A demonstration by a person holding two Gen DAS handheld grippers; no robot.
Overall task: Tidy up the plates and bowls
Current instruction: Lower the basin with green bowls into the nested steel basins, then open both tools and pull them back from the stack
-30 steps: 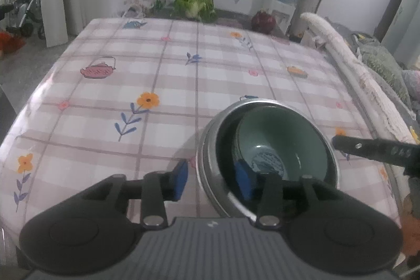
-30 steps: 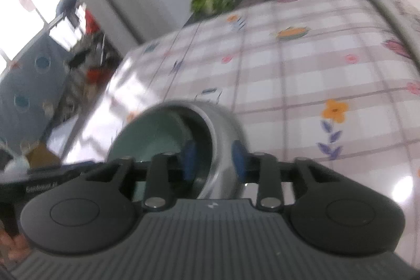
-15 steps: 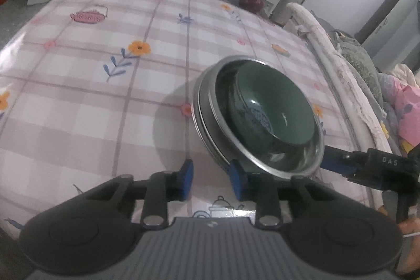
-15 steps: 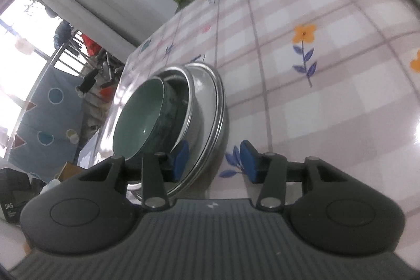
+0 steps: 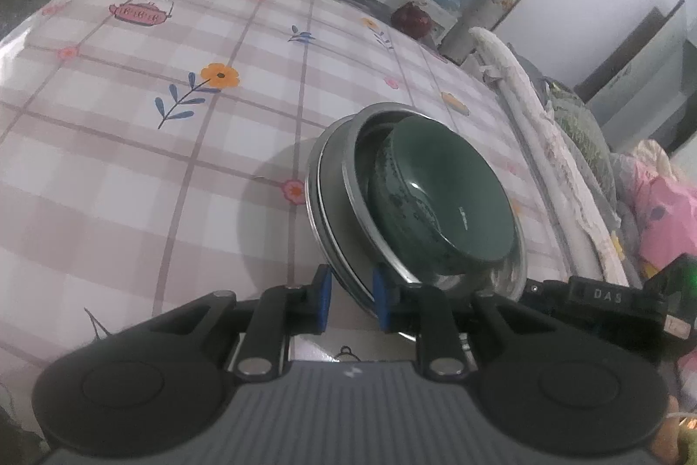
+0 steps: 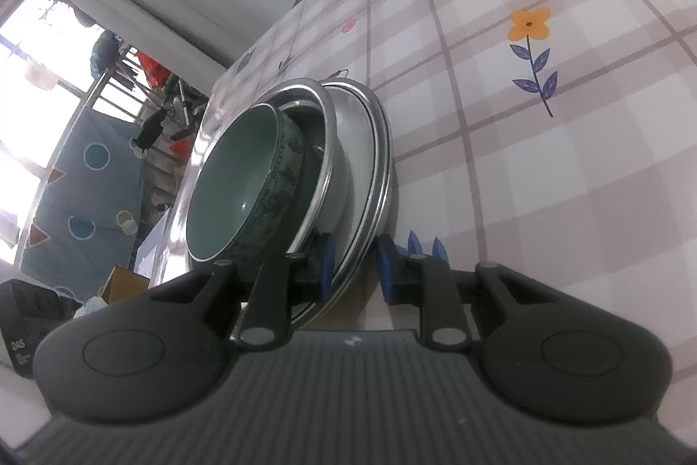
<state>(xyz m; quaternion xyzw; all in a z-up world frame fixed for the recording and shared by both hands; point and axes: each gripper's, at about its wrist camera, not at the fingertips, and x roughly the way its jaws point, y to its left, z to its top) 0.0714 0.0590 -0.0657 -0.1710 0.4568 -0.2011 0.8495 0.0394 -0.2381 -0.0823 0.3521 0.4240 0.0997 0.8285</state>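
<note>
Checked vinyl tablecloth (image 5: pixel 130 168) carries round steel plates (image 5: pixel 324 203), glazed green bowl (image 5: pixel 453 199).

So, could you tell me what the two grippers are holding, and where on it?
Both straddle the rim of the metal plates under the stacked bowls: left gripper on one edge, right gripper opposite. Whether they are clamped cannot be told.

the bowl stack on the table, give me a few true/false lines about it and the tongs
1. The green bowl sits inside a metal bowl. True.
2. The stack rests on metal plates. True.
3. The left tongs are closed on the green bowl's rim. False: their blue pads straddle the plates' rim with gaps showing.
4. The right tongs straddle the plates' edge. True.
5. A red bowl lies beside the stack on the tablecloth. False: none is visible there.
</note>
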